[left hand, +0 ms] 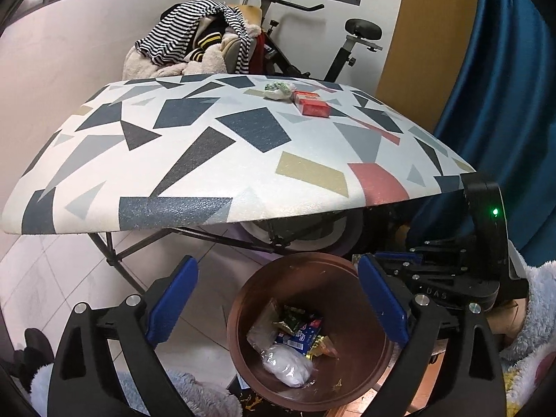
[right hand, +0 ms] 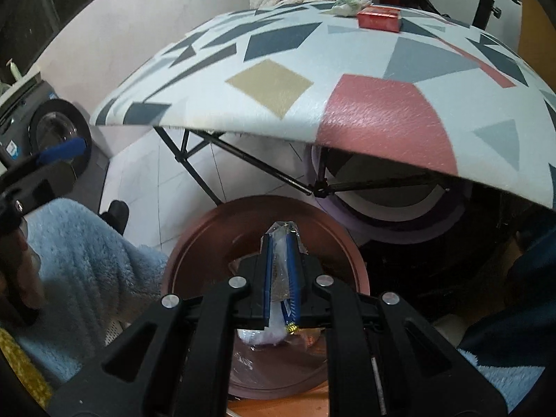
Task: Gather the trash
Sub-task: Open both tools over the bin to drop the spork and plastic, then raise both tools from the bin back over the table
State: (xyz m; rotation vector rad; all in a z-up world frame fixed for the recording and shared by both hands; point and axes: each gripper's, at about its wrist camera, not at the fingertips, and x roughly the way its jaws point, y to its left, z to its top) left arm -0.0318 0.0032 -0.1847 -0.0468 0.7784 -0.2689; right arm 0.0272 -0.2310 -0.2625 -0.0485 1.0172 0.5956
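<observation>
The bench point(left hand: 208, 160) edge overhangs the brown bin point(left hand: 305, 337), which already holds wrappers. Left tongs point(left hand: 278, 302) gape empty over its rim; right tongs point(right hand: 280, 271) pinch what seems a clear wrapper point(right hand: 283, 232) above it. A red box point(left hand: 314, 107) and crumpled tissue point(left hand: 278, 90) remain far back.

Lit evenly from overhead indoor light, fairly bright. Soft sheen on the patterned tabletop point(left hand: 208, 146), strongest on its pink patch point(right hand: 382, 121). Deep shadow beneath the table. Heavy fisheye bowing, black vignette in every corner. Slight motion blur on the brown bin's rim point(right hand: 264, 205).
</observation>
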